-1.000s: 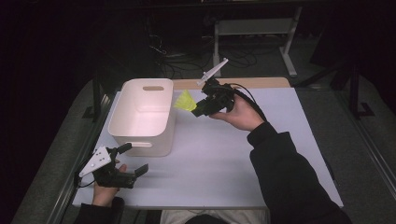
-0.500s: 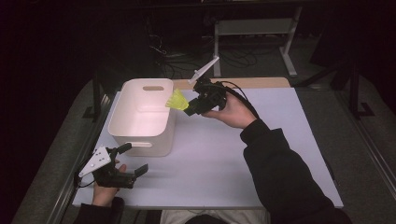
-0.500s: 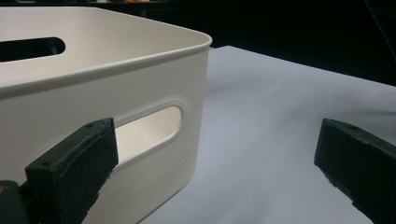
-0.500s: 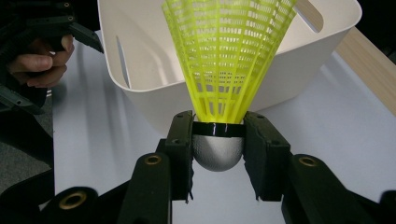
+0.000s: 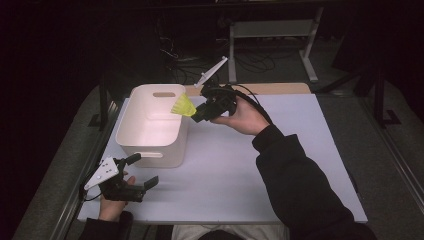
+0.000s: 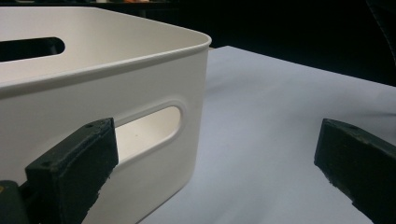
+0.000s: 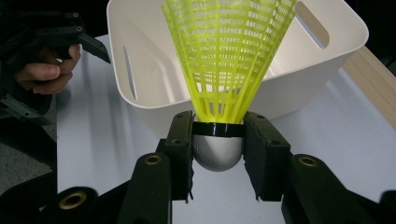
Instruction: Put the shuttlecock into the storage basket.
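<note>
Nearest the person, close to the near left corner of the white-topped table (image 5: 240, 175), the left gripper (image 5: 141, 171) rested in a hand on the tabletop, its two black jaws spread wide with nothing between them. In the left gripper view those jaws stood well apart, one in front of the near wall of the white rectangular plastic bin (image 6: 107, 93) with its slot handle, the other over bare table surface. The gripper lay just beside the bin's near wall, not touching it as far as could be seen.

Farther in, the bin (image 5: 150, 145) sat on the left half of the table, running back towards the far edge, open side up.

Beyond that, the right gripper (image 5: 196, 115) was held in the air by the person's right hand (image 5: 243, 118), a dark sleeve trailing back to the near edge. Its jaws were pinching the yellow plastic-mesh shuttlecock (image 7: 224, 65) by its rounded silver-grey base, one pad pressed on each side. The shuttlecock (image 5: 183, 106) hung above the bin's right rim near its far right corner, skirt pointing out over the bin's opening.
</note>
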